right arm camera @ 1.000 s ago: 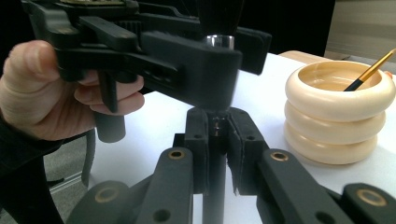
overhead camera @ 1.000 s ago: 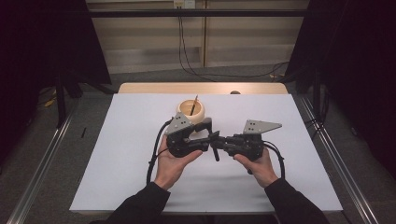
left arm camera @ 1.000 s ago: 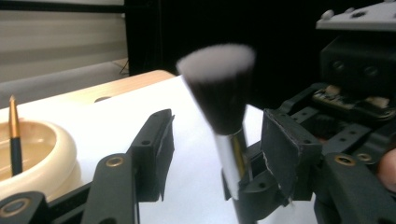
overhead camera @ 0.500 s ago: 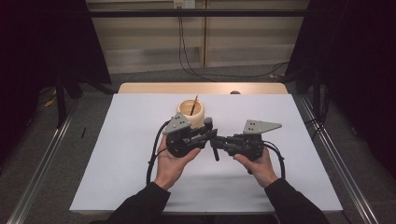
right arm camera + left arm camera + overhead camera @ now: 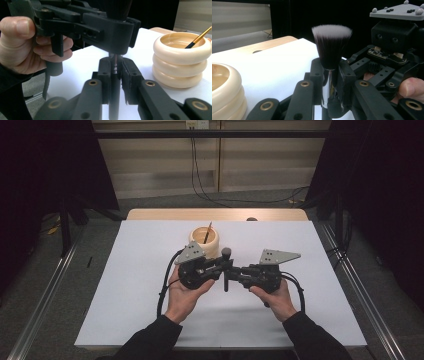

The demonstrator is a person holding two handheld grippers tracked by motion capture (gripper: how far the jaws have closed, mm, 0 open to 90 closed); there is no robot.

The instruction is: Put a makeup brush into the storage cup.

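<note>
My left gripper (image 5: 329,82) has just squeezed the shiny neck of the fluffy, white-tipped brush (image 5: 332,45); my right gripper (image 5: 115,82) pinches its dark handle.

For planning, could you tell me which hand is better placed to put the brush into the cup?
Left, probably. The left gripper, jaws just closing, clamps the brush below its bristles, nearest the cup; the right gripper, just easing open, holds the handle.
</note>
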